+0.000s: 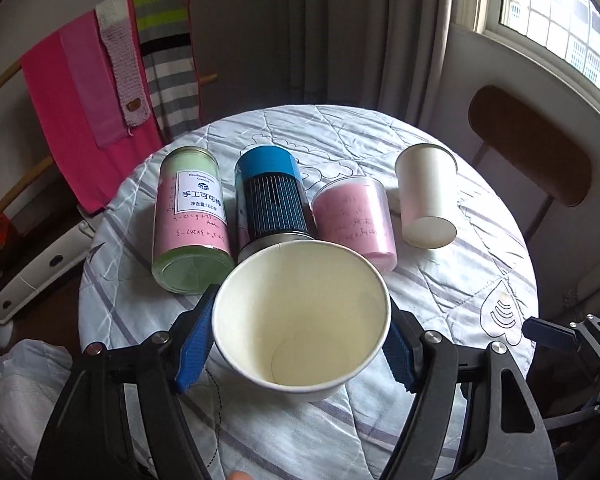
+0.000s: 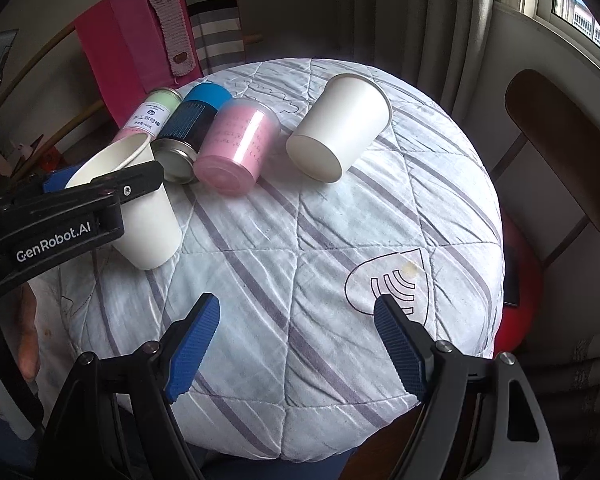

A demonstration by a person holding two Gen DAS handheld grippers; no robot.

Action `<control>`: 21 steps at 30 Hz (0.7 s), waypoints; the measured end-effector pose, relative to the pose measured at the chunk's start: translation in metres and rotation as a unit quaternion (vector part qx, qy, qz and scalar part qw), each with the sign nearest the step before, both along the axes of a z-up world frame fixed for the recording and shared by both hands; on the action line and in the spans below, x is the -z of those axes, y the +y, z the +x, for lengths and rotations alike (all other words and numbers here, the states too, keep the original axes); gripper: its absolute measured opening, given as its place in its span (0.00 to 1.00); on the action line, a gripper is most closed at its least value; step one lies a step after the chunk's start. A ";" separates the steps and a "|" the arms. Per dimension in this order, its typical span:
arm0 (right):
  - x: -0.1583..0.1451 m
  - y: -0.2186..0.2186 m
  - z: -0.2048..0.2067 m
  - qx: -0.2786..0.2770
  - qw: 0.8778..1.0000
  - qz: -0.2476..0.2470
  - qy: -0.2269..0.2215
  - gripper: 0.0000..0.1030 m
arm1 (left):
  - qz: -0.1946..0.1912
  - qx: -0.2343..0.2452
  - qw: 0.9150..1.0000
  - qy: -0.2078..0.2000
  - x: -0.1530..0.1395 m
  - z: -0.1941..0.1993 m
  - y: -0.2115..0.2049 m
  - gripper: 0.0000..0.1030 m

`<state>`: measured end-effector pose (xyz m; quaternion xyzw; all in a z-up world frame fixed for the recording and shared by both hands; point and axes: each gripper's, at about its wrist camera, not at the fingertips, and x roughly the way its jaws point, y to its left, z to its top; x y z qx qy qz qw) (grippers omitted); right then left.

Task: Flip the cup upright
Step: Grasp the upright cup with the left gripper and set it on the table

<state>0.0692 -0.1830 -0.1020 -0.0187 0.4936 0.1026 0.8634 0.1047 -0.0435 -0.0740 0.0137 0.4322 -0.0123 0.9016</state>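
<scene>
My left gripper is shut on a white paper cup, its blue pads pressing both sides of the rim. The cup's open mouth faces the left wrist camera. In the right wrist view this cup stands mouth up at the table's left edge with the left gripper around its rim; its base is at the cloth. A second white paper cup lies on its side at the far right. My right gripper is open and empty over the near part of the table.
A round table with a quilted striped cloth. Three containers lie on their sides in a row: a green-and-pink jar, a blue-capped tin, a pink jar. A brown chair stands at right. Towels hang on a rack behind.
</scene>
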 end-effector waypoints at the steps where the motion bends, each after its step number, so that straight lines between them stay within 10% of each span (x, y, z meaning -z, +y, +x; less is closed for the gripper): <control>1: -0.001 0.001 0.000 0.002 1.000 0.001 -0.003 0.78 | 0.001 -0.001 1.000 0.001 0.001 0.000 0.001 0.72; 21: -0.019 0.026 -0.017 0.017 0.999 -0.038 -0.021 0.78 | 0.001 0.032 0.999 -0.007 -0.001 -0.041 0.009 0.93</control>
